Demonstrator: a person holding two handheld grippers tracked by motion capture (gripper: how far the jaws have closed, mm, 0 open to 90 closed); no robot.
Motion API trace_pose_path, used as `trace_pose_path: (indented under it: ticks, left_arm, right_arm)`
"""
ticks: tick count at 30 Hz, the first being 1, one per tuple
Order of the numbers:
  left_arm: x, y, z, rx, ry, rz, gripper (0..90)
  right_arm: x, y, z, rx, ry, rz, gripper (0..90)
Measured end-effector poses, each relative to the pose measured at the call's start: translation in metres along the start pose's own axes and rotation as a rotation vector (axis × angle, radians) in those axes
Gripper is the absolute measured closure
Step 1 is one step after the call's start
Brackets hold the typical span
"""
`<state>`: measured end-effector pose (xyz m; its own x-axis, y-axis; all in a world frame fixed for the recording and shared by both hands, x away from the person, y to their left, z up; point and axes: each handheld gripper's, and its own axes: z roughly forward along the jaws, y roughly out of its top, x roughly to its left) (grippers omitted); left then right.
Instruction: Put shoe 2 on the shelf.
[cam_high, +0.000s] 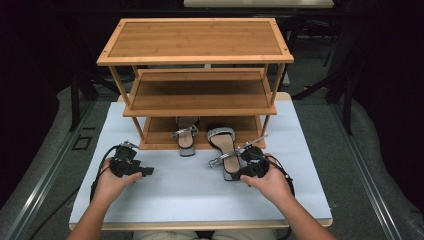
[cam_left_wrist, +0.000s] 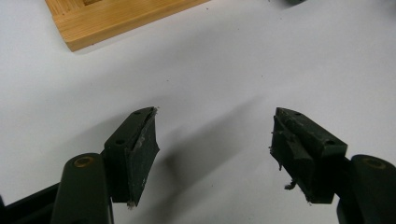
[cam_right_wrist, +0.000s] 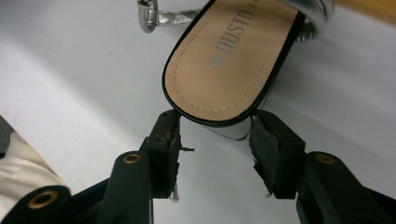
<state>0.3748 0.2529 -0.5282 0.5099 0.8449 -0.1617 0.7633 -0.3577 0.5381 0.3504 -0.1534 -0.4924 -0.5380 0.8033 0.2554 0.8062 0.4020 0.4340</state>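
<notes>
Bare forearms, pale trousers — black tools (cam_high: 145, 171) with brass-coloured screws, frayed pads (cam_left_wrist: 142, 158), trailing black cables.

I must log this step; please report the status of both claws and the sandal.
Left claw open, empty. Right claw flanks heel of sandal; grip unclear. Shelf ahead, path clear.

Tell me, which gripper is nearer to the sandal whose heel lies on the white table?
The right. The right gripper has its jaws on either side of the heel of that sandal. The left gripper stands apart, off to that sandal's left over the bare table, jaws open.
</notes>
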Motion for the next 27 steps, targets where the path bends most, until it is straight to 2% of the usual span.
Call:
trace_pose_path:
  ticks: [1,2,4,6,8,12,15,16,17,18,19,20,24,27]
  left_arm:
    - [0.000,0.000,0.000,-0.003,-0.001,0.000,31.1]
    - [0.000,0.000,0.000,-0.002,-0.003,0.000,31.1]
    - [0.000,0.000,-0.001,-0.002,-0.003,0.002,31.2]
    - [-0.001,0.000,0.000,-0.001,-0.001,0.001,31.1]
    - [-0.001,0.000,0.001,0.001,-0.002,0.002,31.1]
    - [-0.001,0.000,0.003,0.008,-0.003,0.004,31.1]
    - [0.000,0.000,0.005,0.011,-0.003,0.004,31.1]
    - [0.000,0.000,0.005,0.014,-0.005,0.005,31.1]
    - [0.000,0.000,0.005,0.014,-0.004,0.004,31.1]
    - [-0.001,0.000,0.006,0.018,-0.006,0.003,31.1]
    - [-0.001,0.000,0.006,0.016,-0.006,0.003,31.1]
    - [-0.001,0.000,0.006,0.016,-0.006,0.004,31.1]
    - [-0.001,0.000,0.006,0.017,-0.009,0.003,31.1]
    - [0.000,-0.001,0.006,0.016,-0.008,0.002,31.1]
  right_arm:
    - [0.002,0.003,0.000,-0.010,-0.020,-0.004,52.7]
    - [0.005,0.007,0.000,-0.010,-0.059,-0.015,52.6]
    - [0.005,0.013,-0.002,-0.026,-0.051,-0.023,52.6]
    - [0.002,0.019,-0.001,-0.036,-0.081,-0.017,52.7]
    - [-0.003,0.024,0.002,-0.023,-0.058,-0.017,52.8]
    - [-0.007,0.032,0.014,0.012,-0.080,-0.065,52.8]
    - [-0.007,0.037,0.022,0.025,-0.082,-0.068,52.9]
    - [-0.006,0.039,0.023,0.028,-0.103,-0.070,52.9]
    - [-0.007,0.042,0.024,0.030,-0.084,-0.064,52.9]
    - [-0.007,0.044,0.026,0.027,-0.109,-0.058,52.9]
    - [-0.008,0.046,0.026,0.022,-0.104,-0.053,52.9]
    - [-0.010,0.049,0.027,0.016,-0.078,-0.054,52.9]
    - [-0.013,0.062,0.030,0.008,-0.088,-0.050,52.9]
    - [-0.016,0.069,0.031,0.001,-0.061,-0.053,52.9]
